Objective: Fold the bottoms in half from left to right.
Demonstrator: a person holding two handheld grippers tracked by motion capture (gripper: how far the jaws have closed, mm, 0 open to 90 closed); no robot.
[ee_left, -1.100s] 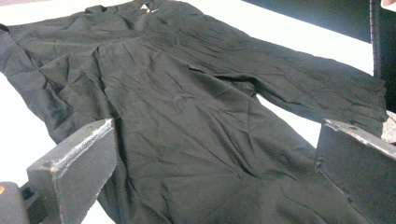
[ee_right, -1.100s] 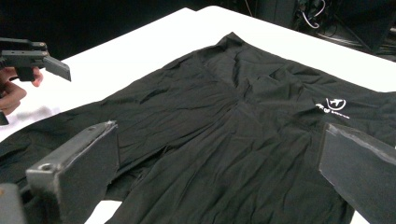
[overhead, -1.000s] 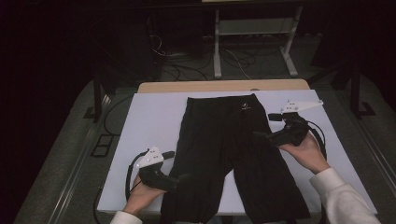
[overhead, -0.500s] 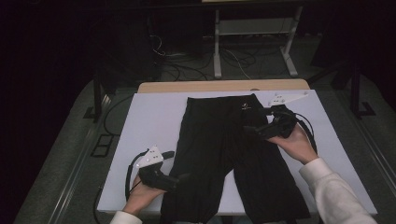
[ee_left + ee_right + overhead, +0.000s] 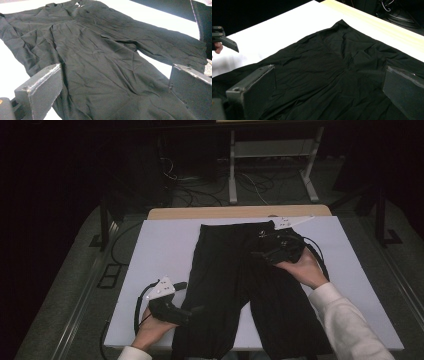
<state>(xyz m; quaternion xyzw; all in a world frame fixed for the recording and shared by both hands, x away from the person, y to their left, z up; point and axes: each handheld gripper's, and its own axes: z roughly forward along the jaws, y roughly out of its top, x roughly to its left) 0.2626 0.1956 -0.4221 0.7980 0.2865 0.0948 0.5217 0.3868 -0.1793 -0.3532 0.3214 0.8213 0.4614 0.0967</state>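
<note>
1. Desk (image 5: 150, 270): flat white top with a pale wooden strip along the far edge. Beyond it, a dark floor with loose cables (image 5: 250, 185) and a light metal stand (image 5: 272, 165).
2. Shorts (image 5: 235, 285): black, spread flat in the middle of the desk, waistband at the far side, both legs running toward the person and reaching the near edge. Nothing else lies on the desk around them.
3. Fabric: thin, matte, finely creased all over; a seam and folds show near the waist in the left gripper view. A narrow white wedge of desk shows between the two legs.
4. Left hand-held gripper (image 5: 192, 310): held low at the near left, by the outer edge of the left leg, pointing across toward the cloth. Jaws stand wide apart with the cloth spread beyond them, nothing pinched. Its cable loops on the desk beside the hand.
5. Right hand-held gripper (image 5: 260, 251): over the right side of the waist area, pointing left; the white-sleeved forearm reaches in diagonally from the near right. Jaws wide apart above the cloth, holding nothing.
6. The two grippers are well apart, at opposite ends of the shorts.
</note>
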